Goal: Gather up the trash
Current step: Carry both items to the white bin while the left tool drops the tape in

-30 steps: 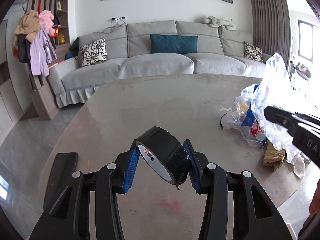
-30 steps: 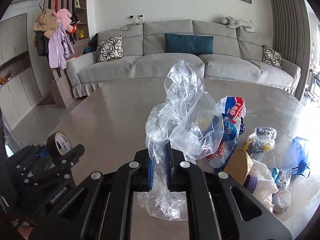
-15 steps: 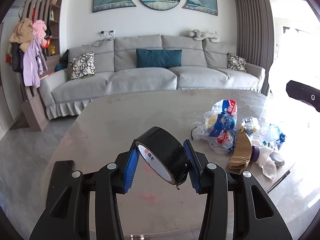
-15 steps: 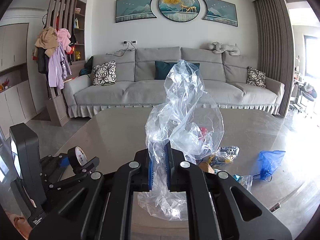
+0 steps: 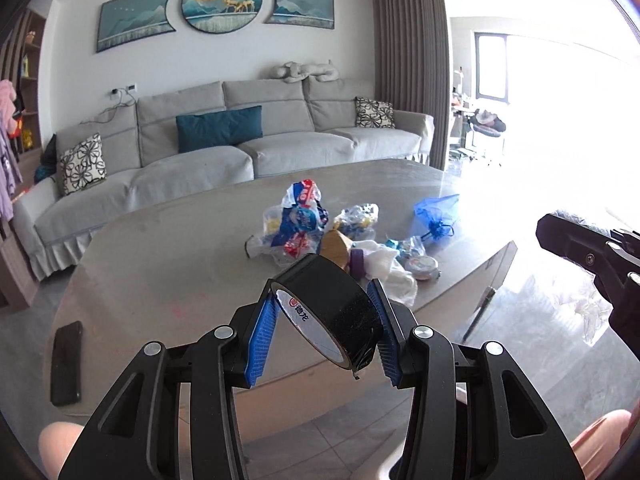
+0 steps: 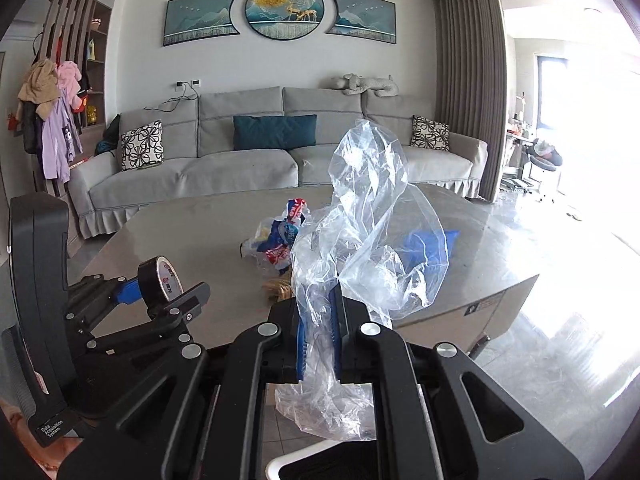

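**Both grippers loaded above the trash table**

While a grey three-seat sofa is standing behind the grey stone table, one trash pile is lying there. Left gripper is clamping one black tape roll; right gripper is pinching one clear crumpled plastic bag, both raised.
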The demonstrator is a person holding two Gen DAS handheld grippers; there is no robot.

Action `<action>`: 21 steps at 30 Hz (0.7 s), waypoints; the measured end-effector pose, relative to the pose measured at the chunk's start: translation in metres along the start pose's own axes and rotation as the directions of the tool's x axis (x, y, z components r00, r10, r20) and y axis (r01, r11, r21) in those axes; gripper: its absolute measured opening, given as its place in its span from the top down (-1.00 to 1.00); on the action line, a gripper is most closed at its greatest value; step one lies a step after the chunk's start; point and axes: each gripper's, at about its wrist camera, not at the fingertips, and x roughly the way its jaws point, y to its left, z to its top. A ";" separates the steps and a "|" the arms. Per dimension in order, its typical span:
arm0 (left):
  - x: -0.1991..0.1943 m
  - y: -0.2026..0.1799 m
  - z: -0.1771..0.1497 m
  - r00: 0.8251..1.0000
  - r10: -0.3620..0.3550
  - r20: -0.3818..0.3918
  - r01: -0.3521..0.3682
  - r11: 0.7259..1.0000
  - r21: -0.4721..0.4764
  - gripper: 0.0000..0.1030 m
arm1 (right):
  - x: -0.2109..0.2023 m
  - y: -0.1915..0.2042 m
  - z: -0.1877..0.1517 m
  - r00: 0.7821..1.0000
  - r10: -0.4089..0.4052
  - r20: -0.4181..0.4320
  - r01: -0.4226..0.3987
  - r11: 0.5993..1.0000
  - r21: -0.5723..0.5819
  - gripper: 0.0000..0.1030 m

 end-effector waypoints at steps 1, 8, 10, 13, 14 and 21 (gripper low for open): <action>-0.002 -0.007 -0.002 1.000 -0.018 -0.004 0.018 1.000 0.009 0.10 | -0.004 -0.006 -0.005 1.000 -0.012 -0.007 0.012 1.000 0.015 0.80; -0.005 -0.058 -0.024 0.993 -0.115 -0.035 0.118 0.990 0.081 0.10 | -0.027 -0.030 -0.043 0.994 -0.101 -0.046 0.104 0.992 0.074 0.80; -0.004 -0.071 -0.031 0.990 -0.135 -0.045 0.139 0.986 0.096 0.10 | -0.032 -0.035 -0.050 0.992 -0.120 -0.048 0.124 0.989 0.086 0.80; -0.002 -0.086 -0.041 0.986 -0.159 -0.053 0.164 0.979 0.123 0.10 | -0.035 -0.044 -0.066 0.988 -0.143 -0.054 0.148 0.984 0.097 0.80; -0.002 -0.091 -0.045 0.985 -0.162 -0.054 0.168 0.977 0.133 0.10 | -0.037 -0.047 -0.071 0.987 -0.149 -0.058 0.154 0.983 0.103 0.80; 0.007 -0.114 -0.068 0.975 -0.206 -0.078 0.218 0.955 0.200 0.09 | -0.022 -0.056 -0.099 0.983 -0.146 -0.109 0.158 0.981 0.111 0.80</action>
